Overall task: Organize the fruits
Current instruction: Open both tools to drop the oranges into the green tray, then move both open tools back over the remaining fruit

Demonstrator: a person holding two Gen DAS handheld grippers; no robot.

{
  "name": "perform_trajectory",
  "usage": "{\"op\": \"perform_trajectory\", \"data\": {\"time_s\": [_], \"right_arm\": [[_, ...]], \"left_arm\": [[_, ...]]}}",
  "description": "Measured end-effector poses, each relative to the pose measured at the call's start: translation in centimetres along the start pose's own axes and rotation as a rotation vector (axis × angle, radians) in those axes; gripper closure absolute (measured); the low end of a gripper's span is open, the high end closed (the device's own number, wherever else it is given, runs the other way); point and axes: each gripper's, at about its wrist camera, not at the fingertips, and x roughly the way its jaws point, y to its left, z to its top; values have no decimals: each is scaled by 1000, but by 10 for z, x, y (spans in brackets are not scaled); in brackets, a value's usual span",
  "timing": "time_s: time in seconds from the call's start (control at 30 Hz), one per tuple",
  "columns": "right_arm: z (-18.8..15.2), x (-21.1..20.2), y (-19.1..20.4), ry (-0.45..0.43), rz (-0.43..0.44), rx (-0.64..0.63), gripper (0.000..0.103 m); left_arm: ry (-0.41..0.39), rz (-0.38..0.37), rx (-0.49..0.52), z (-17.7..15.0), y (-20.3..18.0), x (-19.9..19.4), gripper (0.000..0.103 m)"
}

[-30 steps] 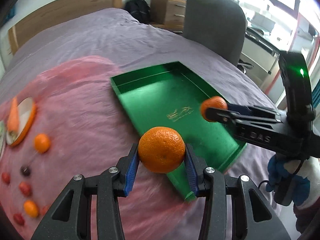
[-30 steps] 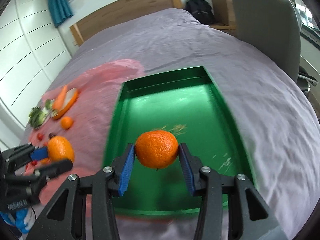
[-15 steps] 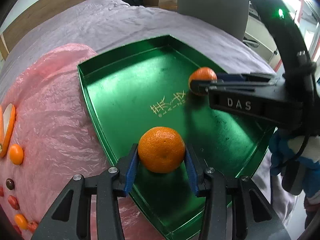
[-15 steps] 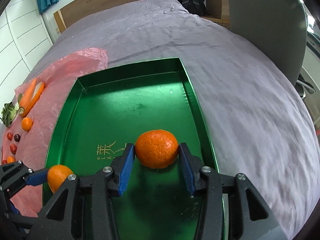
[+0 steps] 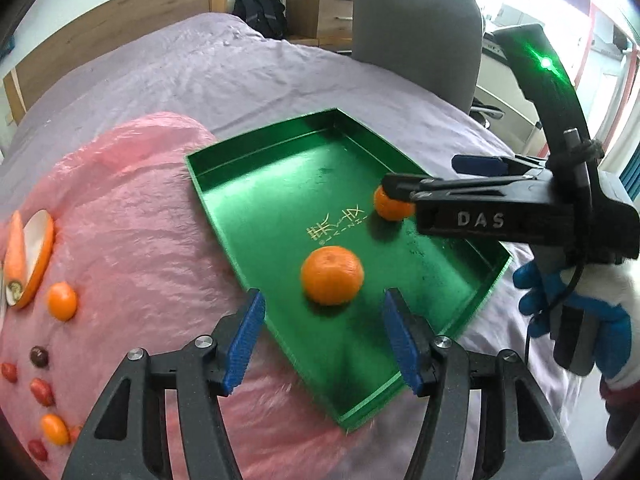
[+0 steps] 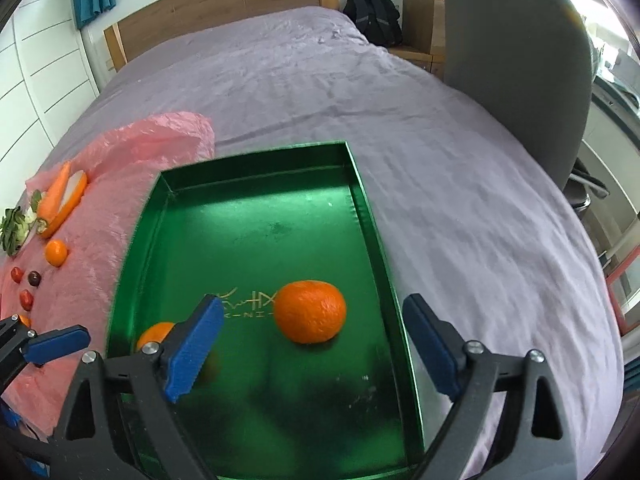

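A green tray lies on the purple bed. Two mandarins lie in it. One mandarin rests just ahead of my open, empty left gripper; in the right wrist view this mandarin is half hidden behind a finger. The other mandarin lies on the tray floor ahead of my open, empty right gripper, which also shows in the left wrist view.
A pink plastic sheet left of the tray carries a carrot on a small dish, a small orange fruit, and several small red, dark and orange fruits. A grey chair stands beyond the bed.
Both grippers have opened and let go of their mandarins, which now lie in the tray. Both grippers have drawn back a little from the fruit.
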Motion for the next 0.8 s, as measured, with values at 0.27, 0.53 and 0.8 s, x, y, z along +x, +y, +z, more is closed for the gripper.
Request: {"op": "perform_trajectory", "data": {"time_s": [0.27, 0.53, 0.8], "right_arm": [[-11, -59, 21, -108, 44, -14, 0], [-34, -113, 82, -172, 103, -150, 0], [-62, -145, 142, -187, 204, -211, 0]], "left_arm": [[-61, 46, -97, -35, 33, -57, 48], [-62, 104, -161, -82, 71, -111, 48], [-75, 179, -247, -130, 118, -154, 48]]}}
